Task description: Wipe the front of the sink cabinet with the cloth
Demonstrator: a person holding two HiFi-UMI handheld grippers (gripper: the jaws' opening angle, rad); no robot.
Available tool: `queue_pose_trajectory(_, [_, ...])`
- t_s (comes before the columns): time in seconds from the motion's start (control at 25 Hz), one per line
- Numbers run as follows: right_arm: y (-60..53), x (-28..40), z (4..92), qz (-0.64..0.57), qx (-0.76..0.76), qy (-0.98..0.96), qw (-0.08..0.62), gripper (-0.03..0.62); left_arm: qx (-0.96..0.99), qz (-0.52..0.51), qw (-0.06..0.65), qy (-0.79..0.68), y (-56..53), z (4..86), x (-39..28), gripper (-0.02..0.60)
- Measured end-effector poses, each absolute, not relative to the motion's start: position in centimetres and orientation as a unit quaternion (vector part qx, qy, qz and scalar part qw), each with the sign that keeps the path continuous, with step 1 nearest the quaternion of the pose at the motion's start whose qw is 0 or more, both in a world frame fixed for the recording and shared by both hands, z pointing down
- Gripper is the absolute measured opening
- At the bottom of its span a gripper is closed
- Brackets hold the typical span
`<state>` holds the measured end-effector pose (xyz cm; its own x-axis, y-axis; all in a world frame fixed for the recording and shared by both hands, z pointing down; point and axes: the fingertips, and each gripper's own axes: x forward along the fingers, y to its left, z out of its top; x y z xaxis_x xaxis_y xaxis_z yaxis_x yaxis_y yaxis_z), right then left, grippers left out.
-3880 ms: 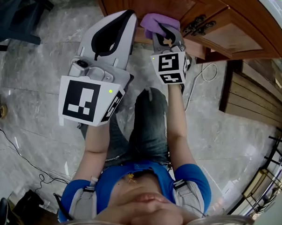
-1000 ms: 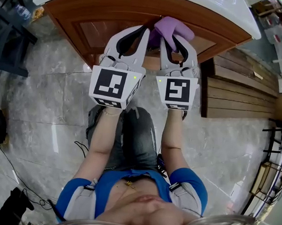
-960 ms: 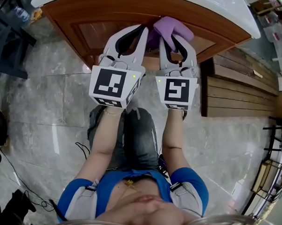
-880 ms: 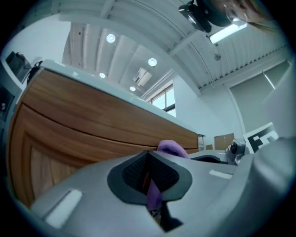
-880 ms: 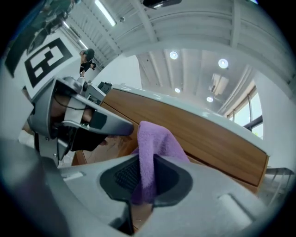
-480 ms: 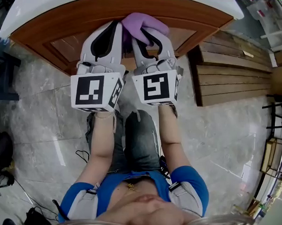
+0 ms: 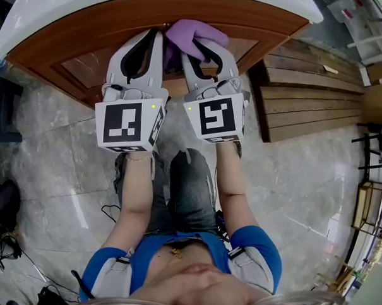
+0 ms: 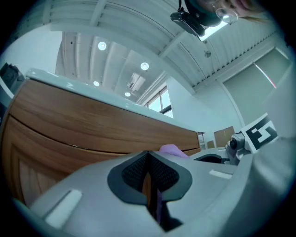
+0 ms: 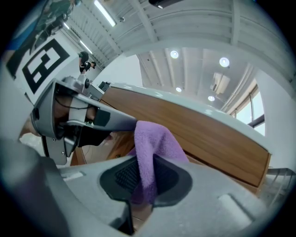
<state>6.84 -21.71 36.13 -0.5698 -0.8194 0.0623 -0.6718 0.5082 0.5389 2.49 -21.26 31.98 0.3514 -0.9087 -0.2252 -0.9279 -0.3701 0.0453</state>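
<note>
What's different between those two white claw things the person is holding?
The right gripper is clamped on a purple cloth, while the left gripper has its jaws shut on nothing. The cubes on the right gripper and the left gripper show different black-and-white patterns. Both are white and point side by side at the wooden sink cabinet.

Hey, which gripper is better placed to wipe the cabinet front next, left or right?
Right. The right gripper is shut on the cloth, right at the cabinet front. The left gripper is shut and empty, so it would likely need a handover first.
</note>
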Motion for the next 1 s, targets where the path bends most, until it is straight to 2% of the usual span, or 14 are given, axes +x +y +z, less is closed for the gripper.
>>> queue_pose_trajectory(1.0, [-24.1, 17.4, 36.1, -0.176, 0.488, -0.838, 0.17, 0.057, -0.856, 0.079, 0.044, 0.509, -21.4, 32.3, 7.4, 0.0])
